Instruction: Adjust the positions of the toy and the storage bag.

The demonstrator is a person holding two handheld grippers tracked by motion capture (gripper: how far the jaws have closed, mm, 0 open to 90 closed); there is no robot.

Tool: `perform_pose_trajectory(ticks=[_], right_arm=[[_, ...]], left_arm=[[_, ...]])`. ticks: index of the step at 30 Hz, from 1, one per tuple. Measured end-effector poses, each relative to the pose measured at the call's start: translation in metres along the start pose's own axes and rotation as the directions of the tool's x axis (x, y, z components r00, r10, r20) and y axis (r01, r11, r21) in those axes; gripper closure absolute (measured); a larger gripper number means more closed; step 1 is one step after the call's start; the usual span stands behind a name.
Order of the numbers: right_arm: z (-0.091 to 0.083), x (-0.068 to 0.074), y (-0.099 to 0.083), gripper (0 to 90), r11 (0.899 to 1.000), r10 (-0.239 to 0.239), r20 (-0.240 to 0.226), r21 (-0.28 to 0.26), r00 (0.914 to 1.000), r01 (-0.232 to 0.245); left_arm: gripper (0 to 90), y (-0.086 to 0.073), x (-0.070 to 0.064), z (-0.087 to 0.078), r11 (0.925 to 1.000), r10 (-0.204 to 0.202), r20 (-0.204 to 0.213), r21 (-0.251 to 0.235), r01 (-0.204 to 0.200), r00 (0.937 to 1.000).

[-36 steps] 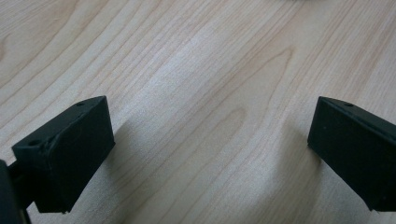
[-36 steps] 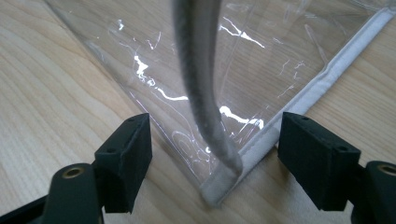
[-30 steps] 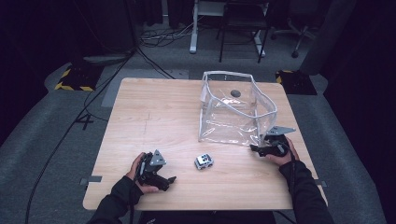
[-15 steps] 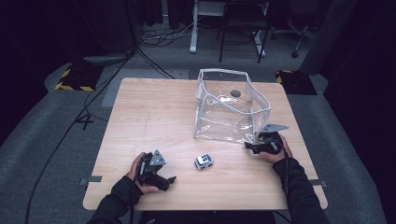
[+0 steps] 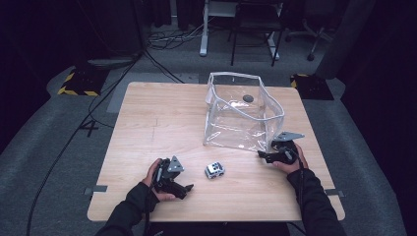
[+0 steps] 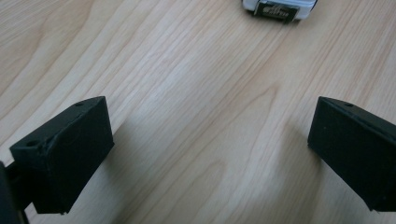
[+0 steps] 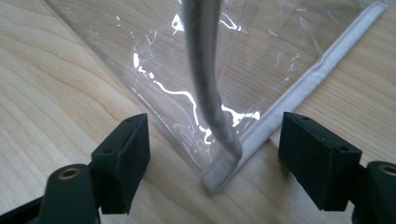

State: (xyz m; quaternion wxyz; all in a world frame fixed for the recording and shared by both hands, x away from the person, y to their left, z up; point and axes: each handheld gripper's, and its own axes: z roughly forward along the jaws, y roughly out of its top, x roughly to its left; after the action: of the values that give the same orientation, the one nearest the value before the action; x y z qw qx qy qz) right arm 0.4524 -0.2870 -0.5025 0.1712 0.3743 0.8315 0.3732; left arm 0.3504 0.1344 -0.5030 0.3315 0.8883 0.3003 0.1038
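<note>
On the counter (image 5: 147, 118), a clear plastic bag (image 5: 241, 115) is standing upright toward the far right, its open mouth facing upward. Its white-piped near corner (image 7: 219, 175) is lying between the spread jaws of the right tongs (image 7: 212, 158), without touching either; the bag's top is running out of frame. The left tongs (image 6: 208, 154) are resting wide apart over bare wood, gripping nothing. A small toy car (image 5: 214, 170) is sitting between the two tongs, pointing diagonally; only its cropped end (image 6: 278, 8) is showing ahead of the left jaws.
</note>
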Motion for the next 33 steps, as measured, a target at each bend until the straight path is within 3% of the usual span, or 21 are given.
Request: perform_pose_trajectory(ticks=[5,8,11,13,21,29,33], right_arm=[[-0.009,0.004,-0.009,24.8,1.0,0.006,0.008,-0.005,0.9999,-0.006],[-0.017,0.005,-0.016,24.7,1.0,-0.01,0.004,-0.006,0.9999,0.01],[-0.023,0.006,-0.021,24.7,1.0,-0.008,0.003,-0.005,1.0,0.008],[-0.031,0.007,-0.028,24.7,1.0,-0.007,0.005,-0.002,1.0,0.007],[-0.047,0.012,-0.042,24.6,1.0,-0.008,0.008,-0.004,0.9999,0.008],[-0.053,0.013,-0.048,24.4,1.0,-0.01,0.007,-0.004,0.9999,0.01],[-0.053,0.012,-0.048,24.3,1.0,-0.011,0.006,-0.002,0.9999,0.011]], left_arm=[[0.2,0.011,-0.007,0.01,0.9999,0.003,0.032,0.01,-0.004,0.9995],[0.2,0.018,-0.01,0.016,0.9995,0.032,0.042,0.004,-0.032,0.9986],[0.3,0.022,-0.014,0.018,0.9998,0.013,0.042,0.015,-0.014,0.999],[0.3,0.028,-0.018,0.025,0.9991,0.043,0.065,0.001,-0.043,0.997],[1.0,0.042,-0.028,0.037,0.9976,0.069,0.079,-0.006,-0.068,0.9945],[3.0,0.054,-0.033,0.047,0.9967,0.081,0.101,-0.013,-0.08,0.9916],[9.8,0.059,-0.034,0.05,0.9963,0.084,0.098,-0.029,-0.081,0.9916]])
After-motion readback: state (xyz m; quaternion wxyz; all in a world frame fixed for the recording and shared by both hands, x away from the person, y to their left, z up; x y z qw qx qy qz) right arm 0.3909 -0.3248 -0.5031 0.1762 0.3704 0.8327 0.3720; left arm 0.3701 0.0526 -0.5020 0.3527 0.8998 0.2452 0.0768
